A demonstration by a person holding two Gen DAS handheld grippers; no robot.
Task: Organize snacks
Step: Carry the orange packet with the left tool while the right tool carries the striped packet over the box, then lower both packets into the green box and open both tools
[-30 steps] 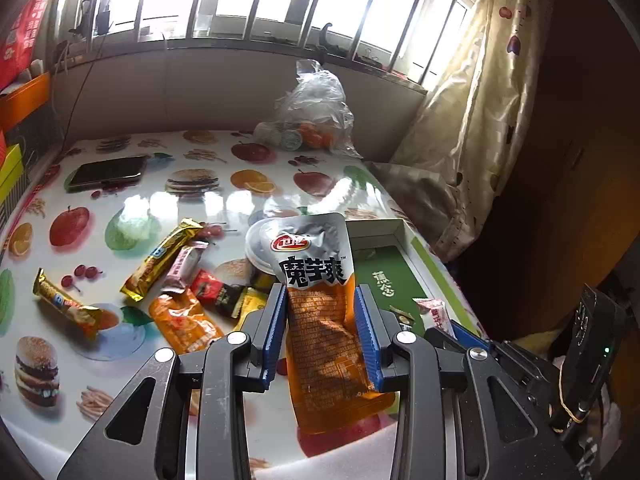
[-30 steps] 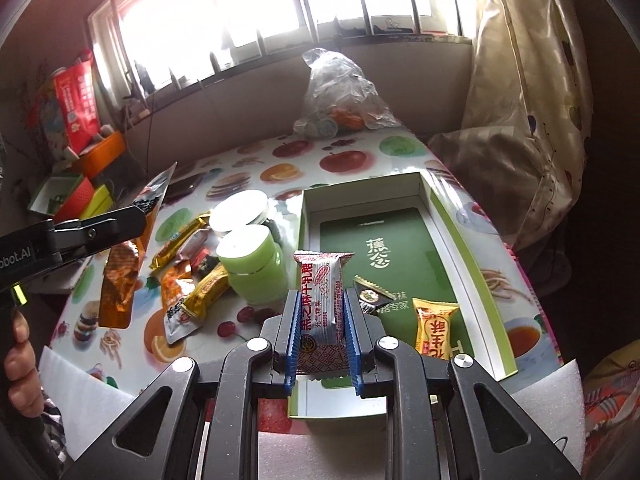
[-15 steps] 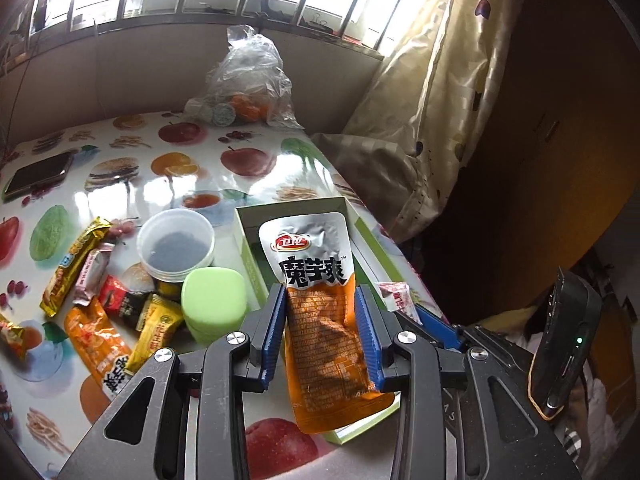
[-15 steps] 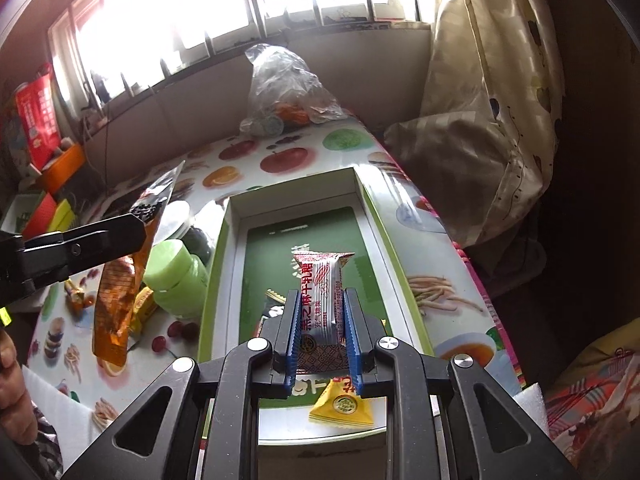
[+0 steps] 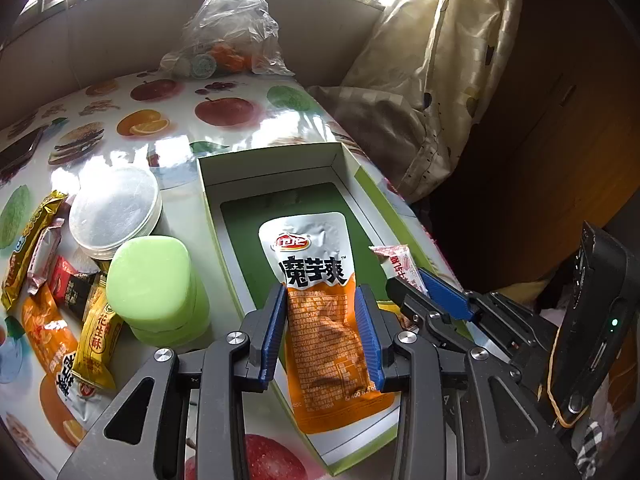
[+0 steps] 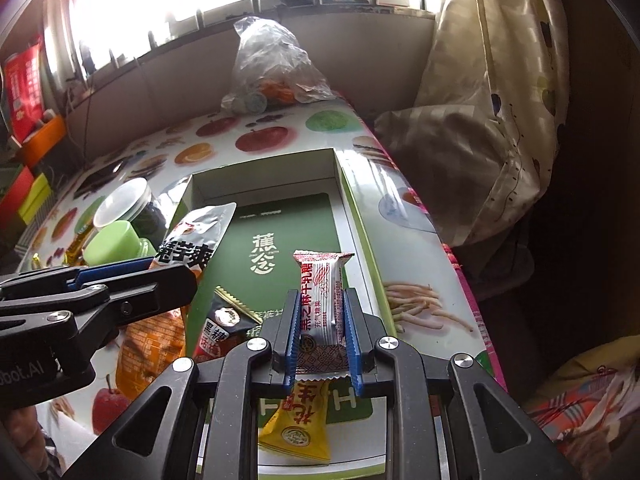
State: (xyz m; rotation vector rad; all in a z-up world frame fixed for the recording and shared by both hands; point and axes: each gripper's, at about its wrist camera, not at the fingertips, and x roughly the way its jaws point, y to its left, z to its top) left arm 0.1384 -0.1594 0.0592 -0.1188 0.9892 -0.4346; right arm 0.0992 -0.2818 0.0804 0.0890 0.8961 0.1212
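My left gripper (image 5: pixel 320 296) is shut on a silver and orange pouch (image 5: pixel 316 264), which hangs over the green floor of the open white box (image 5: pixel 272 160). My right gripper (image 6: pixel 322 300) is shut on a white and red candy bar (image 6: pixel 322 280), held upright over the box's near right part. In the right wrist view the box (image 6: pixel 360 216) holds a black and red packet (image 6: pixel 220 328) and a yellow packet (image 6: pixel 300 428). The left gripper (image 6: pixel 160 272) reaches in from the left with the pouch (image 6: pixel 192 248). The candy bar (image 5: pixel 396 258) shows beside the pouch in the left wrist view.
Left of the box stand a green-lidded jar (image 5: pixel 152 280) and a clear-lidded jar (image 5: pixel 114 212), with several loose snack packets (image 5: pixel 52 300) beyond them. A plastic bag (image 5: pixel 228 32) sits at the table's far end. A curtain (image 5: pixel 440 60) hangs past the right edge.
Both grippers came down and forward over the box. The left one swung right, from above the loose snacks to above the box floor, still holding its pouch. The right still holds its candy bar.
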